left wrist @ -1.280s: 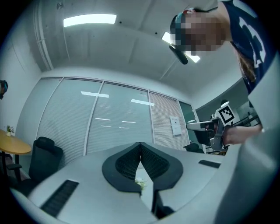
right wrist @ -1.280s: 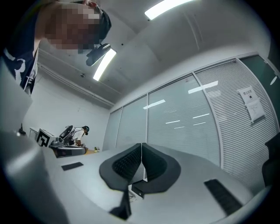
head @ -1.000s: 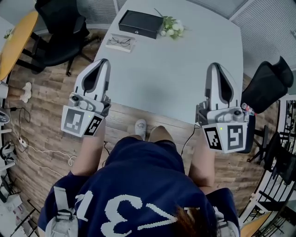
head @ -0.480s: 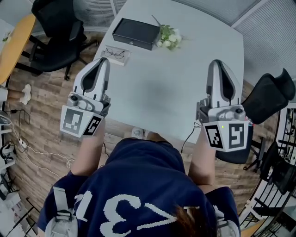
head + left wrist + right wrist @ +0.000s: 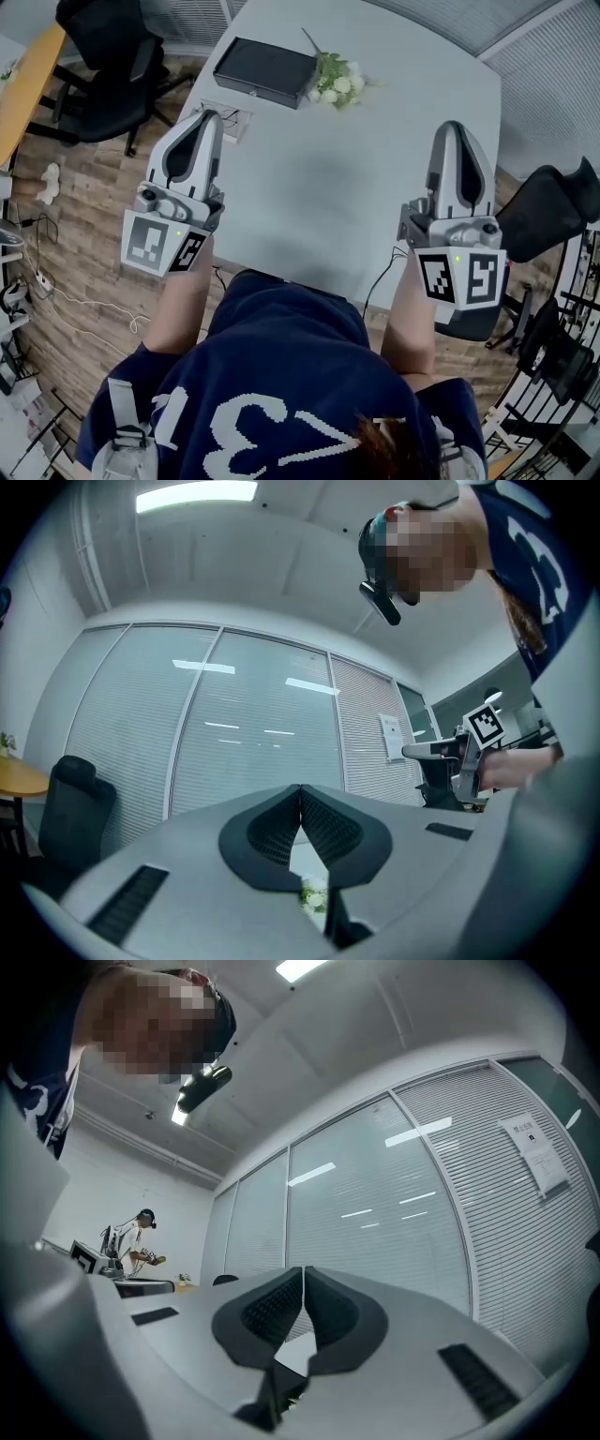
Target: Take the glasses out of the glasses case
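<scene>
A closed black glasses case (image 5: 263,71) lies at the far end of the grey table (image 5: 347,187). A pair of glasses (image 5: 225,121) on a white cloth peeks out at the table's left edge, mostly hidden behind my left gripper (image 5: 204,119). That gripper is shut and empty, held above the left edge. My right gripper (image 5: 457,129) is shut and empty too, above the table's right side. In the left gripper view my left gripper (image 5: 300,789) has its jaws together. In the right gripper view my right gripper (image 5: 303,1271) has its jaws touching.
A small bunch of white flowers (image 5: 336,80) lies beside the case's right end. Black office chairs stand at the far left (image 5: 108,56) and at the right (image 5: 548,211). Cables (image 5: 56,295) run over the wooden floor on the left.
Both grippers have moved forward over the table toward the case. The case and flowers now sit closer to the grippers, and the left gripper now covers most of the glasses.
</scene>
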A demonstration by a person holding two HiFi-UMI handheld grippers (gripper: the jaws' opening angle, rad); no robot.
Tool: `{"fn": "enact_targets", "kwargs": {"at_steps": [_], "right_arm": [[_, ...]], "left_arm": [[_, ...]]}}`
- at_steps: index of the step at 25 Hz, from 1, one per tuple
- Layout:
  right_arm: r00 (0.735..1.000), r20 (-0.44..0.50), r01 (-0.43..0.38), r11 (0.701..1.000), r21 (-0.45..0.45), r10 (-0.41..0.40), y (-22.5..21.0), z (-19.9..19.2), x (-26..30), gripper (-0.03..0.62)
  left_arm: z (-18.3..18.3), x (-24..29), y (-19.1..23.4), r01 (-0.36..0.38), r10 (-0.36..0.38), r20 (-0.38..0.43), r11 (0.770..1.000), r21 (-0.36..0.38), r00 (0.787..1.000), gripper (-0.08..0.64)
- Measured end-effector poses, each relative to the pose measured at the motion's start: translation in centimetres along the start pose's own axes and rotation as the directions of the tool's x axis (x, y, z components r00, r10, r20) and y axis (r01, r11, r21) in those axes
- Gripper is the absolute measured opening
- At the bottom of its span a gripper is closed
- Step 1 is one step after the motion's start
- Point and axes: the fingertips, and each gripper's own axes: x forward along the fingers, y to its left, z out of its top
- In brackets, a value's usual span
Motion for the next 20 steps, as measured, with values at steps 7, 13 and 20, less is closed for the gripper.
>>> {"fn": "enact_targets", "kwargs": {"at_steps": [7, 13, 20], "right_arm": [[0.998, -0.056, 0.041, 0.999, -0.002, -0.041, -0.2, -2.5, 1.7, 0.028], [0.986, -0.137, -0.099, 0.995, 0.012, 0.099, 4.0, -5.0, 5.9, 0.028], [0.902, -0.244, -0.349, 0.934, 0.077, 0.357, 13.6, -11.3, 11.7, 0.028]], "left_arm": [[-1.7, 1.9, 1.3, 0.029, -0.029, -0.018, 1.0, -0.006, 0.999, 0.015], [-2.0, 0.2, 5.4, -0.05, 0.05, -0.036, 0.999, 0.003, 0.998, 0.014], [-3.7, -5.0, 11.1, -0.203, 0.204, -0.077, 0.979, 0.015, 0.976, 0.014]]}}
